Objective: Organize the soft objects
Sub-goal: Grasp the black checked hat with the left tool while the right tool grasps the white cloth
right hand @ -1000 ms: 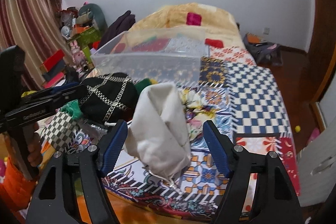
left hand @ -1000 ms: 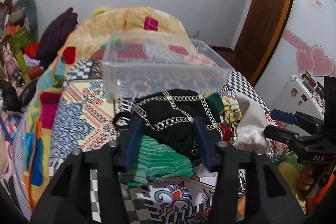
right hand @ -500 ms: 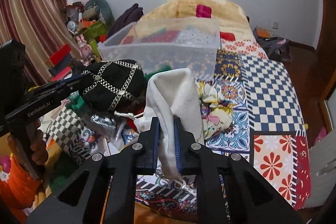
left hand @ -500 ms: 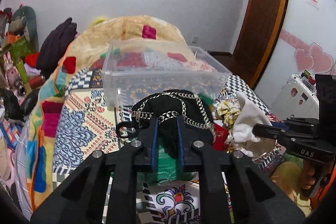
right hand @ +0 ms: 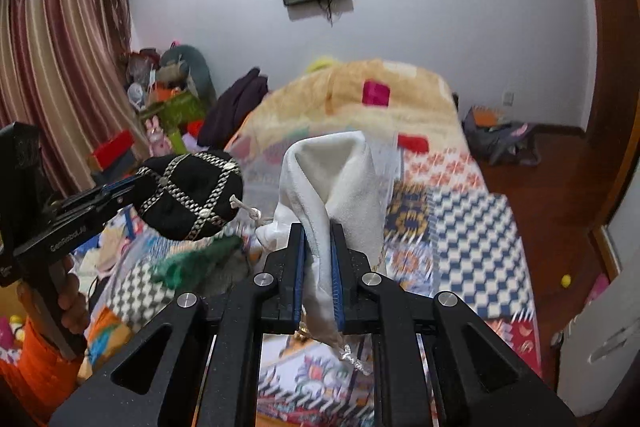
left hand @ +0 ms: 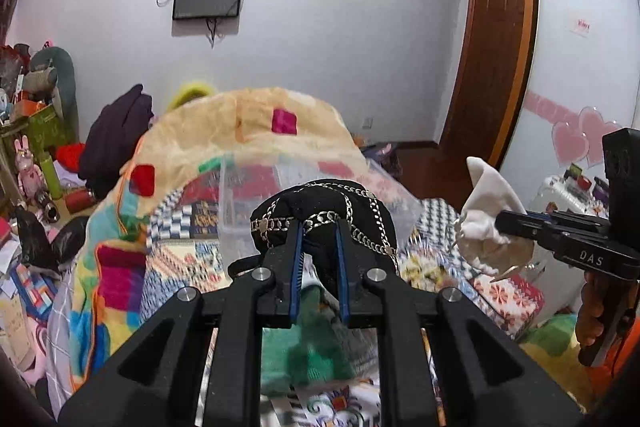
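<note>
My left gripper (left hand: 319,227) is shut on a black cap with silver chains (left hand: 324,211) and holds it in the air above the bed; the cap also shows in the right wrist view (right hand: 188,195). My right gripper (right hand: 318,233) is shut on a white cloth (right hand: 340,183), lifted off the bed; that cloth also shows at the right of the left wrist view (left hand: 488,215). A clear plastic bin (left hand: 240,187) stands on the bed behind the cap. A green knitted piece (left hand: 308,351) lies below my left gripper.
The bed carries a patchwork quilt (right hand: 472,227) and a beige blanket (left hand: 248,131) at its far end. Clutter and toys (left hand: 36,155) crowd the floor at the left. A wooden door (left hand: 488,59) and a white case (left hand: 568,191) stand at the right.
Both grippers closed from wide open, the left on the black cap and the right on the white cloth. Both have since lifted their pieces up off the pile.
</note>
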